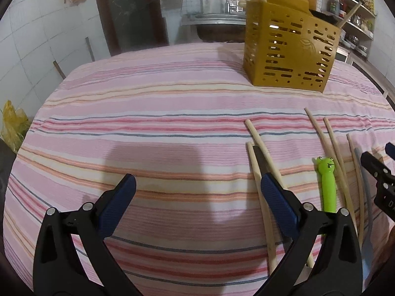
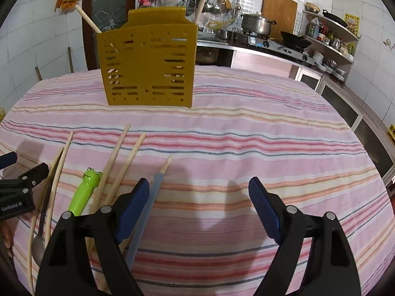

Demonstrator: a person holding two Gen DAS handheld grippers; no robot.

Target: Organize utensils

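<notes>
A mustard-yellow slotted utensil holder [image 1: 288, 51] [image 2: 148, 64] stands on the striped tablecloth with wooden chopsticks sticking out of it. Several loose wooden chopsticks [image 1: 261, 162] [image 2: 118, 162] lie on the cloth, with a green frog-headed utensil [image 1: 327, 182] [image 2: 85, 190], a grey flat utensil [image 2: 145, 212] and a metal spoon [image 2: 39, 241]. My left gripper [image 1: 197, 185] is open and empty just left of the chopsticks. My right gripper [image 2: 198, 190] is open and empty, its left finger over the grey utensil; it shows at the right edge of the left wrist view [image 1: 377, 170].
The pink striped tablecloth [image 1: 148, 123] [image 2: 246, 135] covers the table. Behind are a dark door [image 1: 128, 12], a kitchen counter with a pot [image 2: 256, 23], a wok and a stove, and shelves [image 2: 330, 39] on the right. A yellow bag [image 1: 12, 125] sits left.
</notes>
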